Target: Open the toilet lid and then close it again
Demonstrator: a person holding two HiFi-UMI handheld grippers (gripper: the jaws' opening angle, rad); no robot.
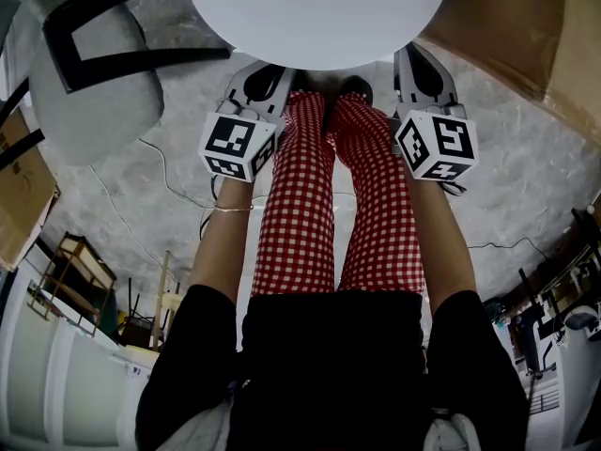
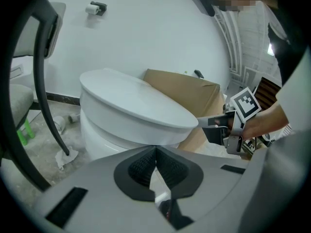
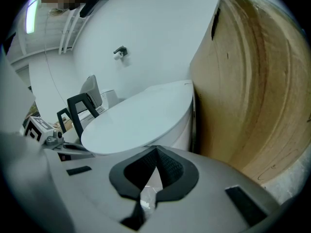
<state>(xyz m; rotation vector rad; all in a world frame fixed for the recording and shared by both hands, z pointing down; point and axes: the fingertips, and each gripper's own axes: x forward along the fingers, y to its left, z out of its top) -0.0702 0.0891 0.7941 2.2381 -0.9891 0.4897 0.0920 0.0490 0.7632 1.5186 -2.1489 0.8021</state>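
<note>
Facing the closed toilet lid (image 1: pixel 319 17), left claw (image 2: pixel 155 150) and right claw (image 3: pixel 156 150), both clenched, empty.

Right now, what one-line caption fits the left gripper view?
Shut, empty left gripper faces the closed toilet lid; the right gripper sits near its front rim, cardboard box behind.

In your head view the top edge cuts off the lid (image 1: pixel 315 12), the right edge the box (image 1: pixel 531 26) and the left edge the chair (image 1: pixel 89 97).
</note>
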